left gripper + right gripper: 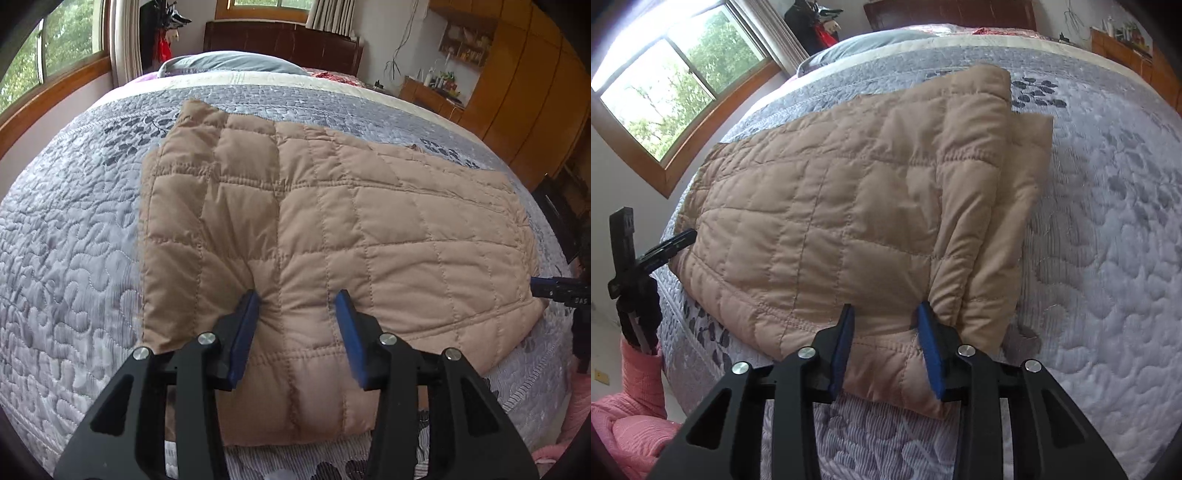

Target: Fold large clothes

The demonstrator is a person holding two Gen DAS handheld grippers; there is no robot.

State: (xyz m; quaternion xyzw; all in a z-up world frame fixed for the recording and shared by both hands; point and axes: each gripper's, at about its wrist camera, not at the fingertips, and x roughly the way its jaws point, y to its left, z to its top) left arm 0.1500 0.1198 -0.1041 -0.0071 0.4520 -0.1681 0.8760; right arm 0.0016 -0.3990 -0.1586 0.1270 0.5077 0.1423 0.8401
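Observation:
A tan quilted garment (pixel 314 229) lies folded flat on the bed; it also shows in the right wrist view (pixel 849 221). My left gripper (pixel 299 301) is partly closed, its blue pads pinching a bulge of the near left edge. My right gripper (pixel 886 314) also grips the near edge, its jaws partly closed, close to the garment's right fold. Each gripper appears in the other's view: the right one (pixel 565 290) at the garment's right corner, the left one (pixel 665 247) at the left corner.
The bed has a grey-lilac quilted bedspread (pixel 74 240) with a leaf pattern. A grey pillow (pixel 236 62) and dark headboard (pixel 284 40) are at the far end. Windows are on the left wall, wooden cabinets (pixel 524 96) on the right. Pink fabric (pixel 635 413) lies beside the bed.

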